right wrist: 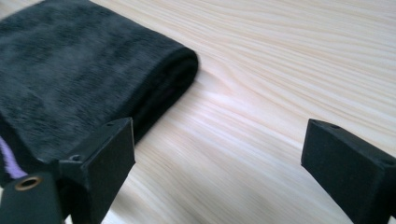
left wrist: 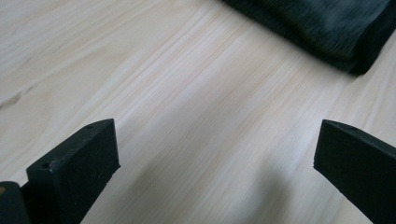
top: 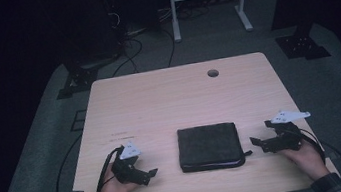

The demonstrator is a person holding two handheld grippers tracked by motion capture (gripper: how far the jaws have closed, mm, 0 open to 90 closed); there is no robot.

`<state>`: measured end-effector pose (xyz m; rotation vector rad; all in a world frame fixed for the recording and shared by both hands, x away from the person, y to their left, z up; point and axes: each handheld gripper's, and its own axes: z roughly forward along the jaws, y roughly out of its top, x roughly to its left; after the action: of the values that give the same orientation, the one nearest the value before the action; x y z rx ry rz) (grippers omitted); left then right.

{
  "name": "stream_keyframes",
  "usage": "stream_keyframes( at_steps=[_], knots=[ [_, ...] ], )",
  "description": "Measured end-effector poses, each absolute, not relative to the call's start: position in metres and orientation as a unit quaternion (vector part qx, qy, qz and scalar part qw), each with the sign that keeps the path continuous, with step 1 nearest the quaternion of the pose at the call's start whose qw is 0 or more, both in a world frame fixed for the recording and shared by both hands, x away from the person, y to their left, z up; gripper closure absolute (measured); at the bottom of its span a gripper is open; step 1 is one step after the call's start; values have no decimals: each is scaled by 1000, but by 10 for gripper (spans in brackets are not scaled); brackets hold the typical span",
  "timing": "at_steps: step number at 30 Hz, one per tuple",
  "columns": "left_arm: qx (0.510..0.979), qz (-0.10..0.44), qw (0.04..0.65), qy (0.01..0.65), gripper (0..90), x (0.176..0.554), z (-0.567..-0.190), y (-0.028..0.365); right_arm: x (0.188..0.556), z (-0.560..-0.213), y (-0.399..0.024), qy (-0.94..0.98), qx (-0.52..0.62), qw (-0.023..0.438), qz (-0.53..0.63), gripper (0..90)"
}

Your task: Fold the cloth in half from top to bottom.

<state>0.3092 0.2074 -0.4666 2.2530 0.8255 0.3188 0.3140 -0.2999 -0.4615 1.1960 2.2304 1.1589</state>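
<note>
Wooden table (top: 178, 95): far half bare, cable hole (top: 213, 73) near far edge. Folded dark towel (top: 209, 146): flat, near front edge, centred between grippers. Left gripper (top: 150, 172): jaws apart, nothing between, beside towel's left edge. Right gripper (top: 259, 133): jaws apart, nothing between, by right edge.

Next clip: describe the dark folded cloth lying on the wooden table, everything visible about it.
The dark charcoal folded cloth is a plush, towel-like fabric folded into a thick, nearly square pad of several layers. It lies flat on the light wooden table, near the front edge, between the two grippers. A thin purple strip shows along its front edge, and its folded side is rounded. Nothing grips it: the left gripper and right gripper stand open beside it, not touching.
</note>
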Motion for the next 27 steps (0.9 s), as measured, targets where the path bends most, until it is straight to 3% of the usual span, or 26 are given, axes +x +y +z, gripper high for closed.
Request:
stream_keyframes(
  at_steps=[11,27],
  knots=[
    [864,143,344,339,0,306,-481,239,310,-476,-322,780,468,197,366,83],
    [859,147,357,335,0,306,-484,243,312,-488,-323,794,468,193,337,24]
  ],
)
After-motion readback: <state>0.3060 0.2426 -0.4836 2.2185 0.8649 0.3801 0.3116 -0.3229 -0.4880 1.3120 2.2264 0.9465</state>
